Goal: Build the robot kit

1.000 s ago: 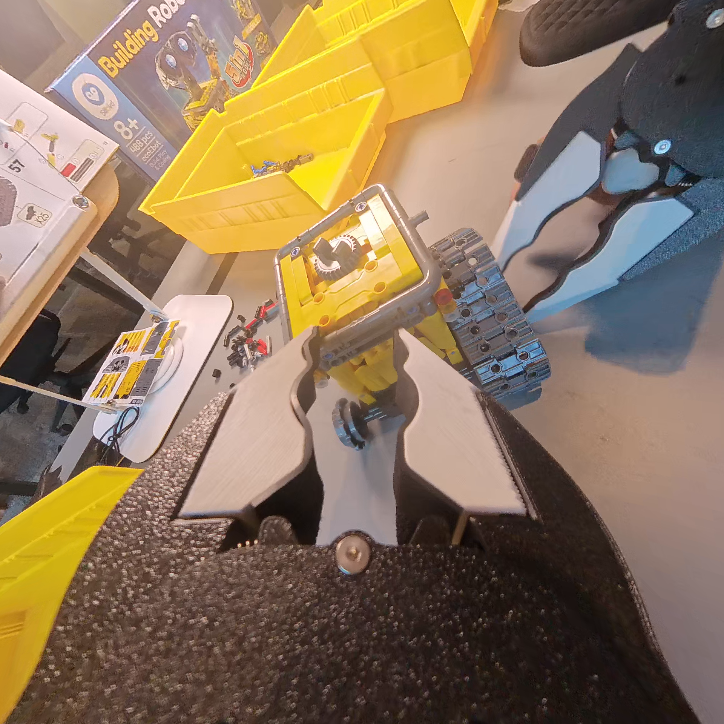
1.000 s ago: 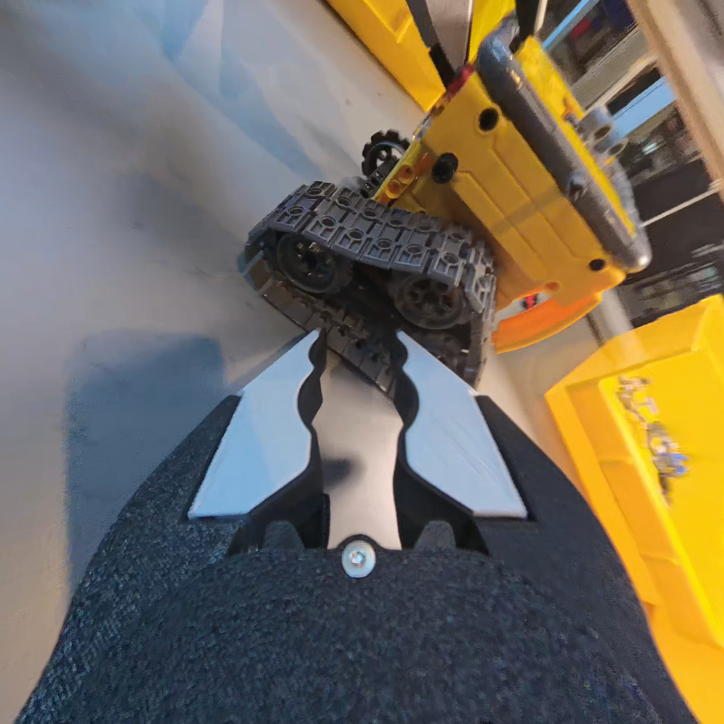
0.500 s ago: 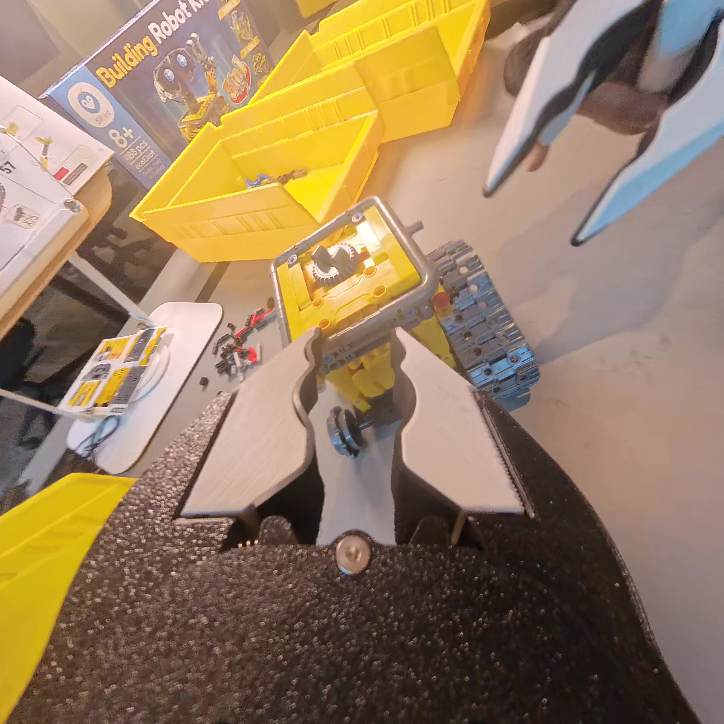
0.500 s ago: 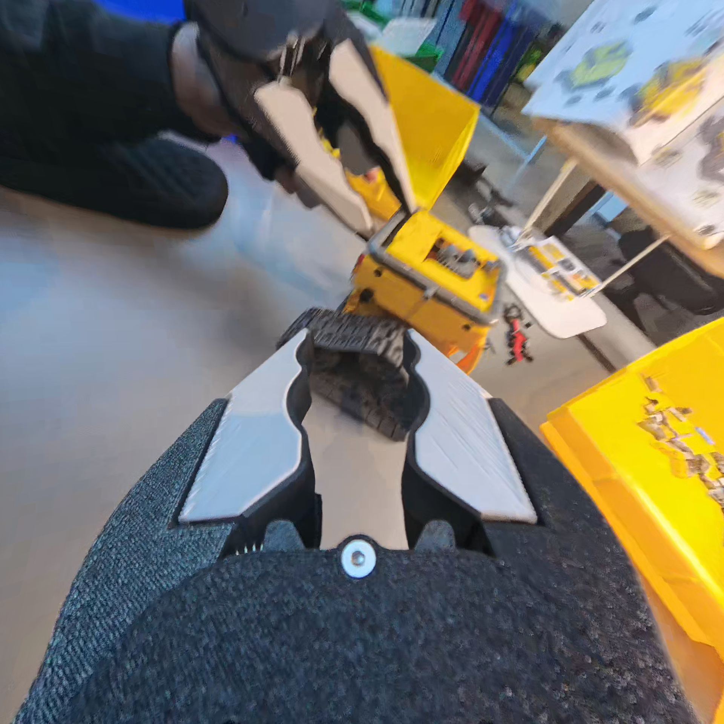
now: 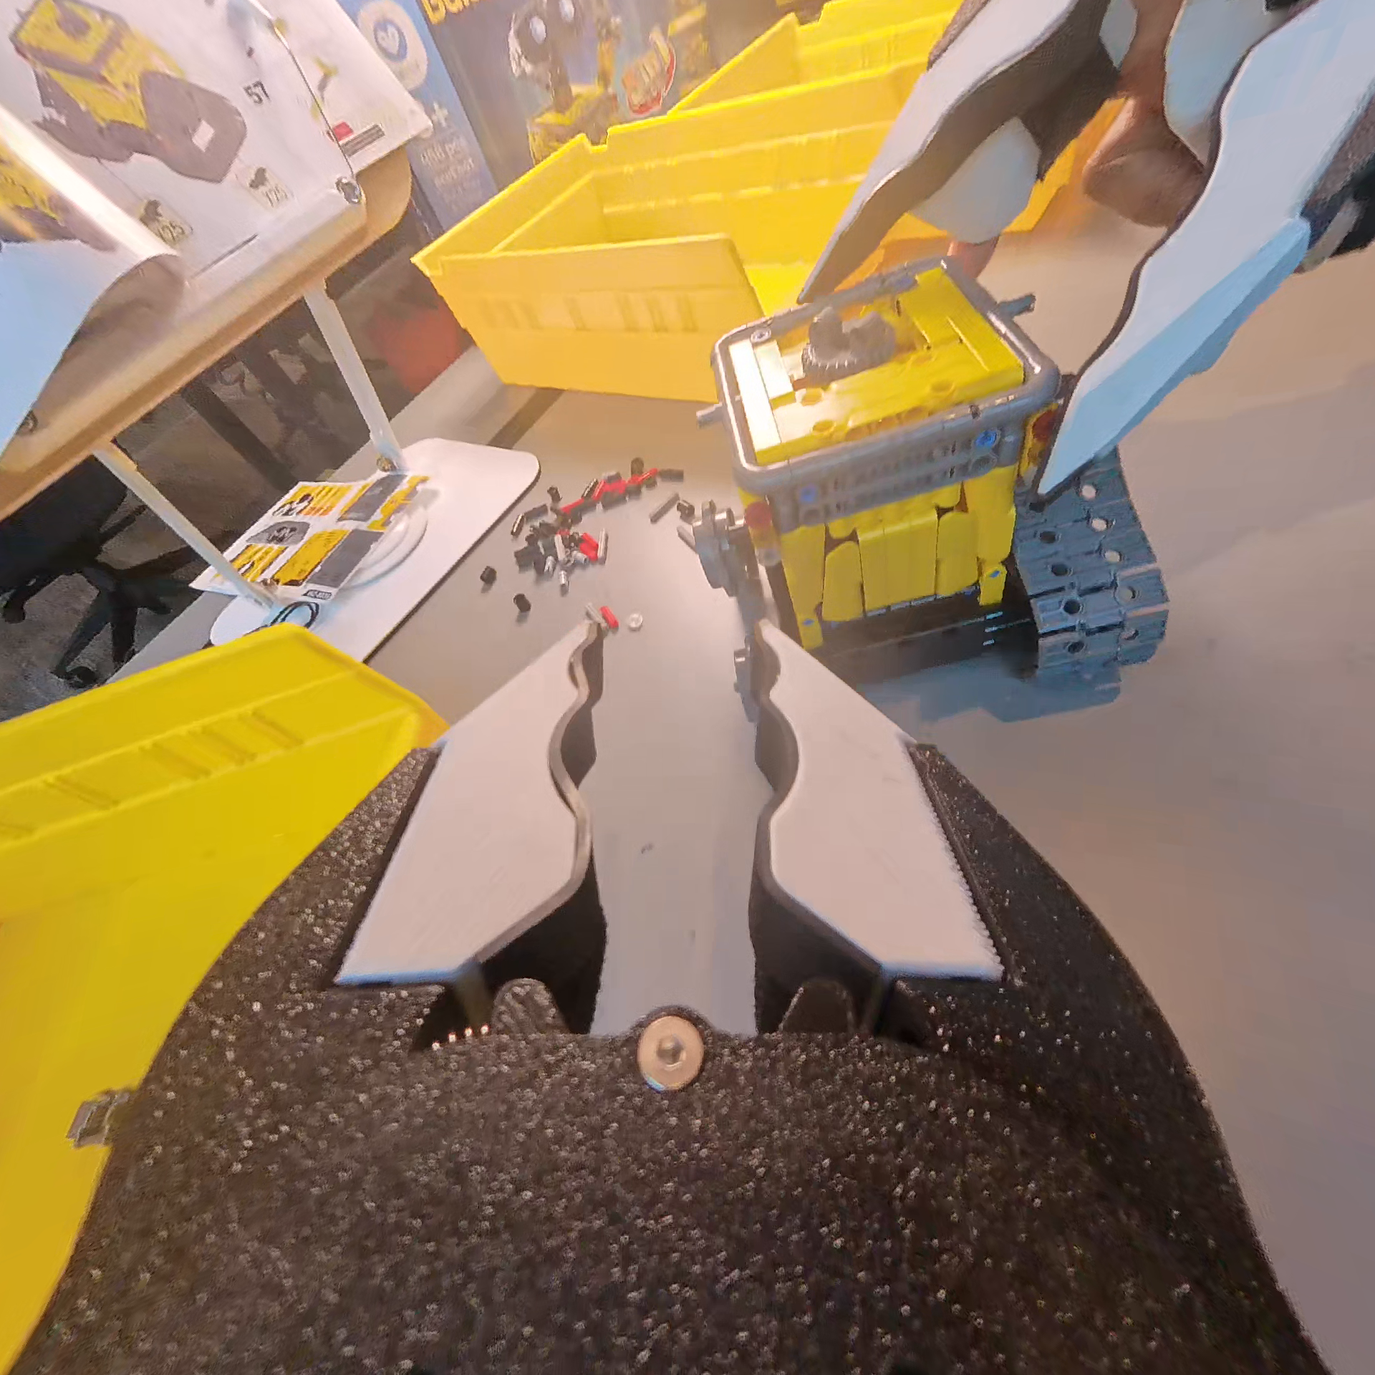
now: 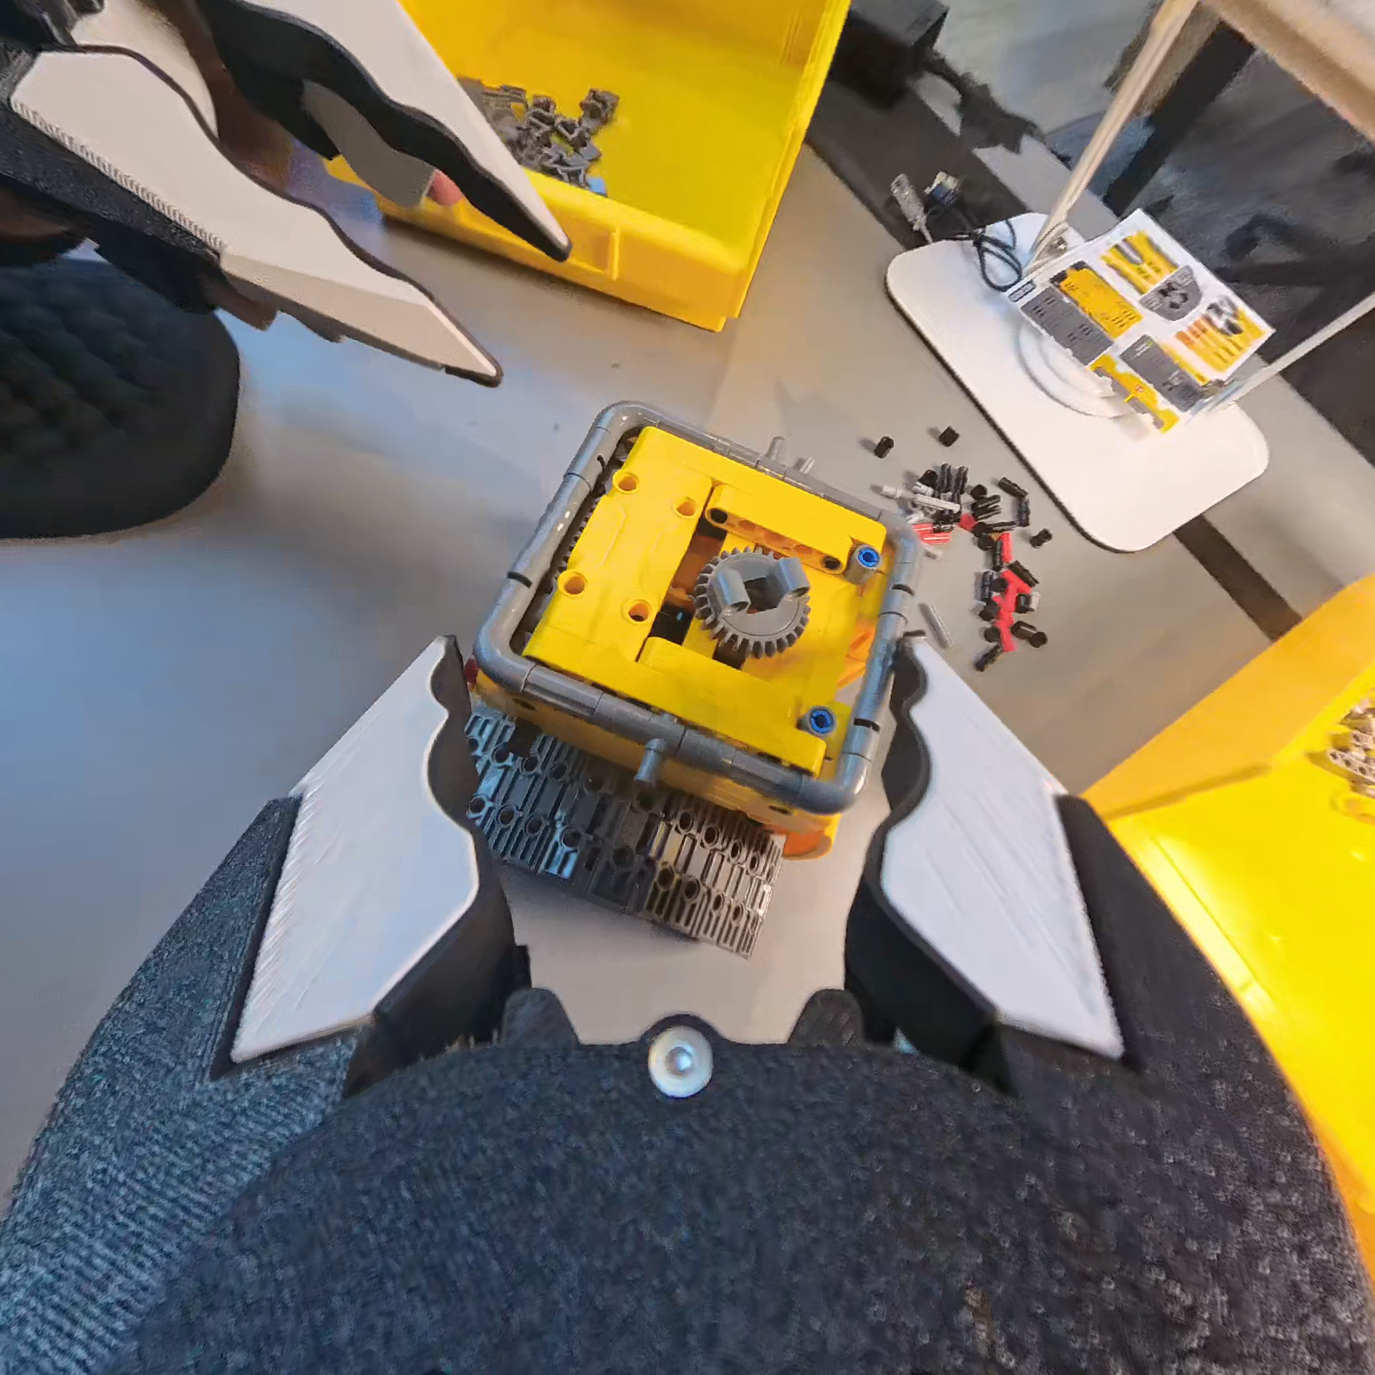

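A yellow brick-built tracked model [image 6: 670, 595] with a grey top frame, a grey gear on top and a dark tread [image 6: 632, 841] stands upright on the grey table. My right gripper [image 6: 673, 655] is open wide and straddles the model's top frame, one finger on each side; I cannot tell whether they touch it. The right gripper also shows in the left wrist view [image 5: 922, 390], over the model [image 5: 878, 461]. My left gripper [image 5: 673, 640] is open and empty, low over the table just left of the model. It shows farther off in the right wrist view [image 6: 521, 312].
Loose small black and red pieces [image 5: 573, 528] lie left of the model. A white stand base [image 6: 1071, 417] carries a sticker sheet. Yellow bins stand behind [image 5: 595, 297], at my near left [image 5: 149, 818] and to the right [image 6: 1228, 893]. A dark cushion [image 6: 89, 402] lies at the left.
My left gripper has let go of the model, opened and pulled back to the left. My right gripper has risen from the tread, opened wide and come down around the model's top.
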### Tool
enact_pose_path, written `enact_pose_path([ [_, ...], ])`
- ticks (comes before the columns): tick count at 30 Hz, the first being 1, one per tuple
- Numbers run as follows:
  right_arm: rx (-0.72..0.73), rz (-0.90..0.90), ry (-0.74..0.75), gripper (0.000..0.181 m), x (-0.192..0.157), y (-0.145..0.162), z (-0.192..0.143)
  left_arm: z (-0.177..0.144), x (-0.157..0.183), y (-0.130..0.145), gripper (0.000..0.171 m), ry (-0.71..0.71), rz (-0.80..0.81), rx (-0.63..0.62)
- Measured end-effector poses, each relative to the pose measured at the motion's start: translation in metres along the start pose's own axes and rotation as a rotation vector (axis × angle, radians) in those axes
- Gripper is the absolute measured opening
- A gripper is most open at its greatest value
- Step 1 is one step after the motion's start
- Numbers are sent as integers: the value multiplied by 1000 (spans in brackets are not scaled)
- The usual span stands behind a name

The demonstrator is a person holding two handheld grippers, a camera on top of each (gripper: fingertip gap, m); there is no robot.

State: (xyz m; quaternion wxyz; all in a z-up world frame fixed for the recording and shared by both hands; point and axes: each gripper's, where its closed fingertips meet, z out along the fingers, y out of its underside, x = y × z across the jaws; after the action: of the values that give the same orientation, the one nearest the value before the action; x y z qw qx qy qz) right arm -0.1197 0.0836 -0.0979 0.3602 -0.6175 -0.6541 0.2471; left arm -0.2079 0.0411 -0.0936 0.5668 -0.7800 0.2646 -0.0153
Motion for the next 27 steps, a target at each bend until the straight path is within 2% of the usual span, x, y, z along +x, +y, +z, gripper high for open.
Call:
enact_pose_path([
  [6,-110,-61,-112,112,24,11,-5,-2,-1,17,37,17,-15,-30],
  [10,-178,-130,-136,112,57,22,-7,-4,2,16,37,26,-10,-29],
  [13,-195,-211,-203,112,61,25,-9,-5,6,19,37,35,-2,-37],
  [20,-198,-462,-401,112,15,19,-12,-2,10,28,37,57,-9,-67],
  [27,-194,-644,-538,112,-33,20,-26,-1,13,30,37,68,-3,-79],
])
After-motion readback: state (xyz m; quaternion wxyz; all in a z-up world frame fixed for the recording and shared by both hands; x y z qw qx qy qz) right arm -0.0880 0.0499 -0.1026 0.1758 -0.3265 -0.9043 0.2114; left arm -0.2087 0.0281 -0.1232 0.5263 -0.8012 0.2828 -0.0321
